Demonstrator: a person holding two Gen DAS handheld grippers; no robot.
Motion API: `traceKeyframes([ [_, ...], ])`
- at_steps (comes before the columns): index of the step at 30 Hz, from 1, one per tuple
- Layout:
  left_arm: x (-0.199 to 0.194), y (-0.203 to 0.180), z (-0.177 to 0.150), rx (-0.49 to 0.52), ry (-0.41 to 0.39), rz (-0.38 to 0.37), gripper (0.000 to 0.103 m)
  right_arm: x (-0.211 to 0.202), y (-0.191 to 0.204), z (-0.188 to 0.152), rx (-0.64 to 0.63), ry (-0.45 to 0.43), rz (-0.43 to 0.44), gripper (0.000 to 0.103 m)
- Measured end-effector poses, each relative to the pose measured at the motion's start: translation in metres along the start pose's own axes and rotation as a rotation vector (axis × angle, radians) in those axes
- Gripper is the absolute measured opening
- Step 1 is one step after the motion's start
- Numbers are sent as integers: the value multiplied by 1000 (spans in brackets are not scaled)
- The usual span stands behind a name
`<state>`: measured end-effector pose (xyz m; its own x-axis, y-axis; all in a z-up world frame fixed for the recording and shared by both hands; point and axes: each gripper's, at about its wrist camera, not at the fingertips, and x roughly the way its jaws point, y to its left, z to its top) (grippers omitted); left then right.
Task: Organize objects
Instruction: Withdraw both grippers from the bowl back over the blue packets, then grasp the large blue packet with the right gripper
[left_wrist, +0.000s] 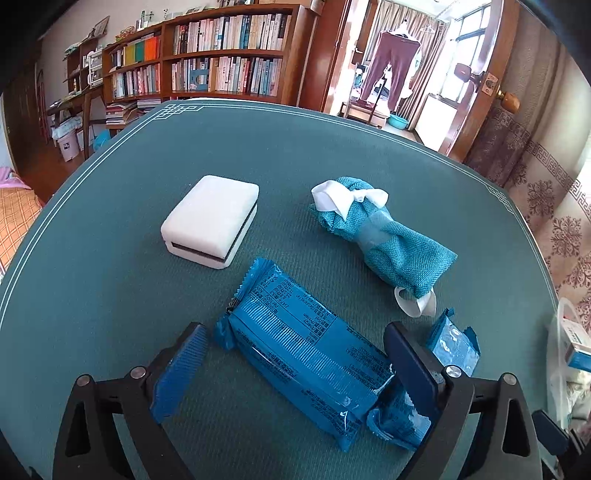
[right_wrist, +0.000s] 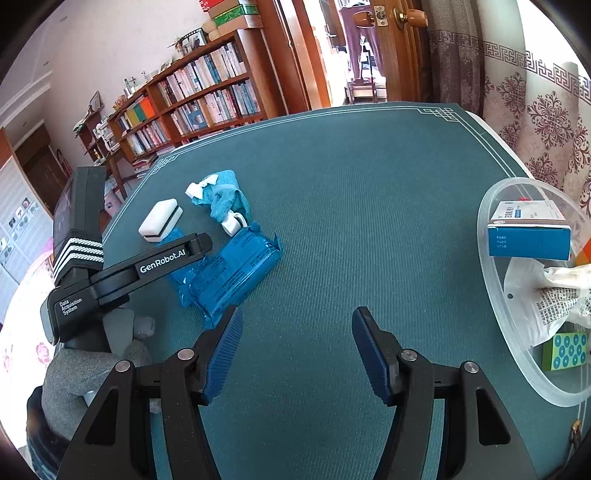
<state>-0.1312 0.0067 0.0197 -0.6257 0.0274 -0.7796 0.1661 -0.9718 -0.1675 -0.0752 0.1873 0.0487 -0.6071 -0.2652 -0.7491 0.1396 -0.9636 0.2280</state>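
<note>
A blue snack packet lies on the green table mat, between the wide-open fingers of my left gripper; neither pad presses it. Beyond it lie a white box with a dark seam and a rolled teal cloth bundle with white trim. In the right wrist view the same packet, box and bundle sit at left, with the left gripper body over the packet. My right gripper is open and empty above bare mat.
A clear plastic bin at the right table edge holds a blue-and-white carton, a white bag and a green dotted box. Its edge shows in the left wrist view. Bookshelves and a doorway stand beyond the table.
</note>
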Motion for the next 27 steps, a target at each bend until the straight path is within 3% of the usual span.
traceKeyframes([
  [9,-18,31,-12,35,0,-56,98,16,8,4,-8,24,13,63],
  [13,-22,34,-15,51,-10,-113,69,23,17,12,-7,27,26,63],
  [15,-25,38,-15,37,-6,-133,67,28,21,18,6,36,42,63],
  [21,-30,53,-17,-16,4,-179,68,52,32,32,82,93,111,63],
  [23,-35,56,-17,-30,-2,-193,72,62,36,36,96,111,116,63],
  [25,-41,61,-18,-38,-13,-191,84,71,41,40,104,119,103,63],
  [27,-46,65,-18,-48,-22,-199,85,79,46,43,98,119,80,66],
])
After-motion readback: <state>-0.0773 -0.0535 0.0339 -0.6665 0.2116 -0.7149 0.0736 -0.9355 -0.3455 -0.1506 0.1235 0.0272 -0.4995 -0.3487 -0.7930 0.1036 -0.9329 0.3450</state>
